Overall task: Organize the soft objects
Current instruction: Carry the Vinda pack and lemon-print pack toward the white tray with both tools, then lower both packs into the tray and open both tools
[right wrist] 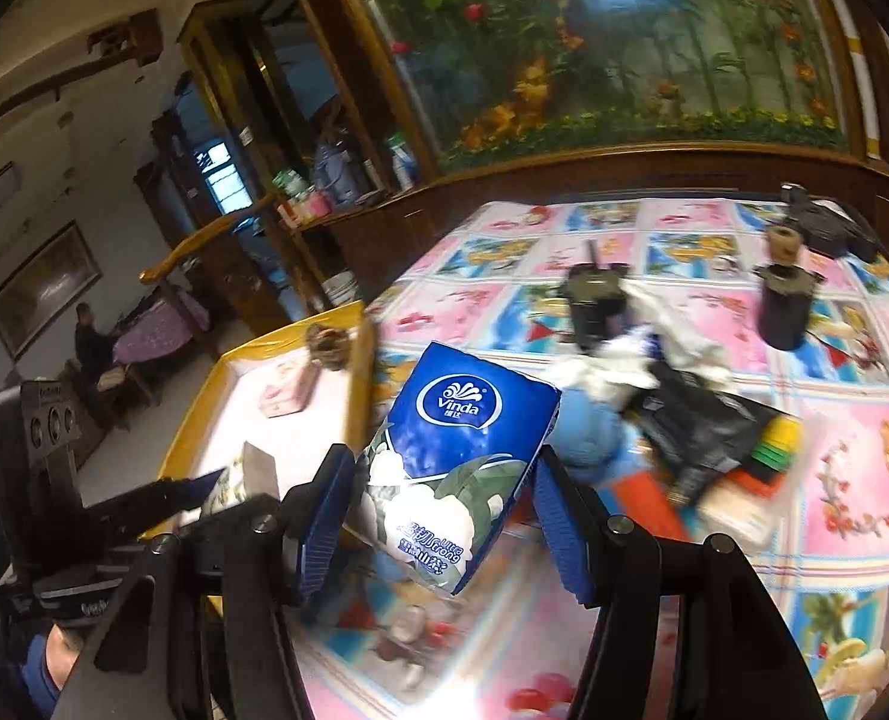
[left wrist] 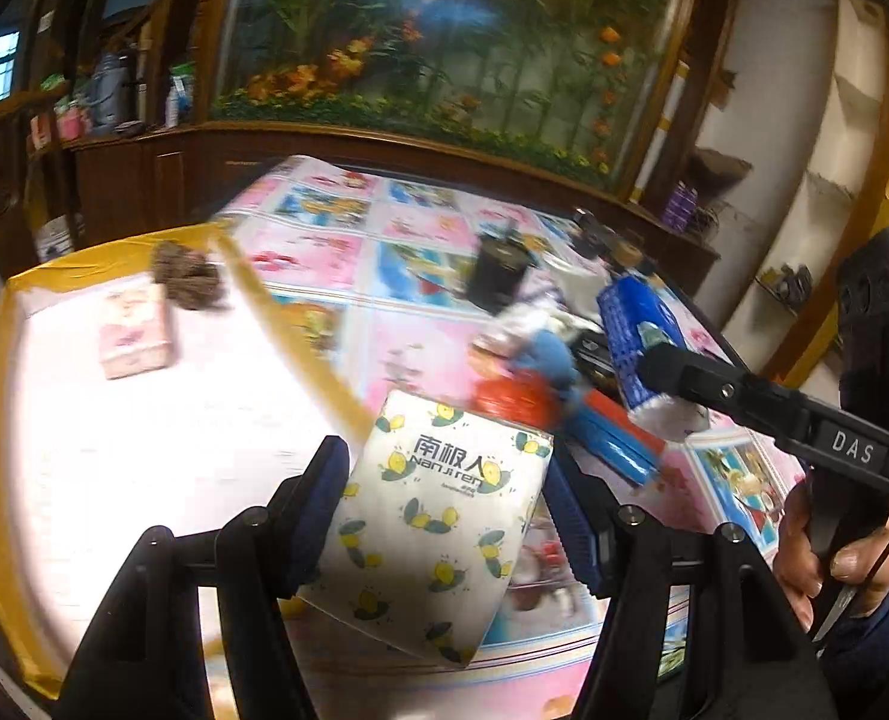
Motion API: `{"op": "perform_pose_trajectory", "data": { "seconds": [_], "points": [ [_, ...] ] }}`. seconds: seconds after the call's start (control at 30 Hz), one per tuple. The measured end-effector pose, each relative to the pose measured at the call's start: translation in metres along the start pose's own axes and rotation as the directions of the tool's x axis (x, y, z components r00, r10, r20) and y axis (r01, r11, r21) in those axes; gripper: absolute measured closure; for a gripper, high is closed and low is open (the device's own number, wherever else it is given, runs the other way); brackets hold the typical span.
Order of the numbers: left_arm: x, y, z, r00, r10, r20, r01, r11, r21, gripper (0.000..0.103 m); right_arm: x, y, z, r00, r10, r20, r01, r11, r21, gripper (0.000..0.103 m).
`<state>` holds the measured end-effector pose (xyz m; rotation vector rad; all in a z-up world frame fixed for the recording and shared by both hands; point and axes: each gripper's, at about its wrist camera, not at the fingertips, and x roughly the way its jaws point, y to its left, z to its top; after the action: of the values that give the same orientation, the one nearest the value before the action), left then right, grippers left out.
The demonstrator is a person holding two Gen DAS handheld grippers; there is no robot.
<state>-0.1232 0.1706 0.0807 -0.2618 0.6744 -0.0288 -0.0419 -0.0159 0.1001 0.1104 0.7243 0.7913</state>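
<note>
Right now I have a tissue pack in each gripper. My left gripper (left wrist: pixel 444 516) has its jaws clamped on the white tissue pack (left wrist: pixel 438 522) printed with yellow bees, held tilted above the desk (left wrist: pixel 336 276) beside the yellow tray (left wrist: pixel 0 396). My right gripper (right wrist: pixel 438 516) has its jaws pressed against both sides of the blue tissue pack (right wrist: pixel 450 462), also lifted off the desk; its lower end sits between the blue pads (right wrist: pixel 318 516).

Inside the tray I can pick out a pink pack (left wrist: pixel 135 330) and a brown fuzzy thing (left wrist: pixel 186 276) at the far rim, both blurred. The pile (right wrist: pixel 654 408) in the middle of the desk is smeared: I make out something blue and soft, white cloth, a black bag and bright flat packets, but not their edges. Two dark cups (right wrist: pixel 783 306) stand behind it. My own hand (left wrist: pixel 828 558) is cut off at the frame's right edge.
</note>
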Motion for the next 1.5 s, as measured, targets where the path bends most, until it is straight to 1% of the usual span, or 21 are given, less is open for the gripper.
{"op": "perform_pose_trajectory", "data": {
  "seconds": [0.07,0.17,0.3,0.43,0.5,0.6,0.77,0.97,1.0,1.07,1.13,1.2,1.27,1.3,1.37,1.4,1.5],
  "points": [
    [-0.014,0.024,0.006,0.999,0.043,0.012,-0.042,0.999,-0.021,0.039,0.015,0.020,0.007,0.998,0.038,-0.050,-0.039,0.999,-0.022,0.038],
    [-0.032,0.062,0.016,0.993,0.120,0.023,-0.118,0.991,-0.060,0.039,0.035,0.046,0.014,0.992,0.068,-0.106,-0.075,0.995,-0.064,0.038],
    [-0.033,0.104,0.029,0.983,0.181,-0.013,-0.181,0.978,-0.101,0.039,0.069,0.078,0.020,0.974,0.114,-0.198,-0.135,0.987,-0.092,0.038],
    [-0.014,0.138,0.042,0.971,0.223,-0.083,-0.232,0.966,-0.112,0.039,0.102,0.106,0.030,0.963,0.111,-0.246,-0.149,0.979,-0.142,0.038],
    [-0.004,0.153,0.044,0.963,0.240,-0.126,-0.255,0.959,-0.126,0.039,0.118,0.113,0.033,0.956,0.110,-0.273,-0.153,0.978,-0.141,0.038],
    [-0.001,0.164,0.038,0.969,0.196,-0.153,-0.220,0.963,-0.158,0.039,0.142,0.119,0.029,0.939,0.099,-0.329,-0.154,0.978,-0.144,0.038],
    [-0.013,0.157,0.026,0.970,0.202,-0.137,-0.221,0.966,-0.136,0.039,0.169,0.132,0.009,0.908,0.082,-0.412,-0.172,0.967,-0.186,0.038],
    [-0.024,0.156,0.018,0.974,0.198,-0.112,-0.215,0.963,-0.164,0.039,0.184,0.143,-0.010,0.882,0.080,-0.464,-0.202,0.955,-0.219,0.035],
    [-0.026,0.154,0.018,0.974,0.200,-0.106,-0.216,0.962,-0.166,0.039,0.184,0.145,-0.012,0.881,0.078,-0.467,-0.204,0.952,-0.226,0.034],
    [-0.028,0.150,0.018,0.977,0.193,-0.094,-0.207,0.964,-0.169,0.038,0.182,0.144,-0.014,0.886,0.070,-0.458,-0.197,0.951,-0.237,0.033],
    [-0.031,0.145,0.017,0.982,0.175,-0.071,-0.185,0.967,-0.175,0.038,0.175,0.140,-0.013,0.894,0.085,-0.440,-0.202,0.953,-0.226,0.032],
    [-0.032,0.137,0.017,0.985,0.164,-0.050,-0.170,0.971,-0.169,0.034,0.167,0.138,-0.010,0.902,0.102,-0.420,-0.214,0.950,-0.228,0.028],
    [-0.034,0.128,0.017,0.987,0.157,-0.026,-0.159,0.975,-0.157,0.033,0.154,0.136,-0.007,0.913,0.105,-0.394,-0.213,0.947,-0.242,0.027],
    [-0.036,0.122,0.017,0.989,0.149,-0.011,-0.149,0.977,-0.152,0.032,0.147,0.134,-0.006,0.920,0.111,-0.376,-0.213,0.946,-0.244,0.027],
    [-0.038,0.112,0.018,0.992,0.127,0.010,-0.124,0.982,-0.145,0.024,0.126,0.126,-0.003,0.935,0.132,-0.329,-0.220,0.944,-0.247,0.027],
    [-0.038,0.106,0.019,0.993,0.116,0.019,-0.113,0.984,-0.139,0.023,0.115,0.122,-0.002,0.943,0.136,-0.304,-0.218,0.942,-0.256,0.027],
    [-0.038,0.084,0.019,0.995,0.091,0.041,-0.086,0.991,-0.101,0.019,0.080,0.096,0.000,0.970,0.116,-0.212,-0.173,0.946,-0.275,0.027]
  ]
}}
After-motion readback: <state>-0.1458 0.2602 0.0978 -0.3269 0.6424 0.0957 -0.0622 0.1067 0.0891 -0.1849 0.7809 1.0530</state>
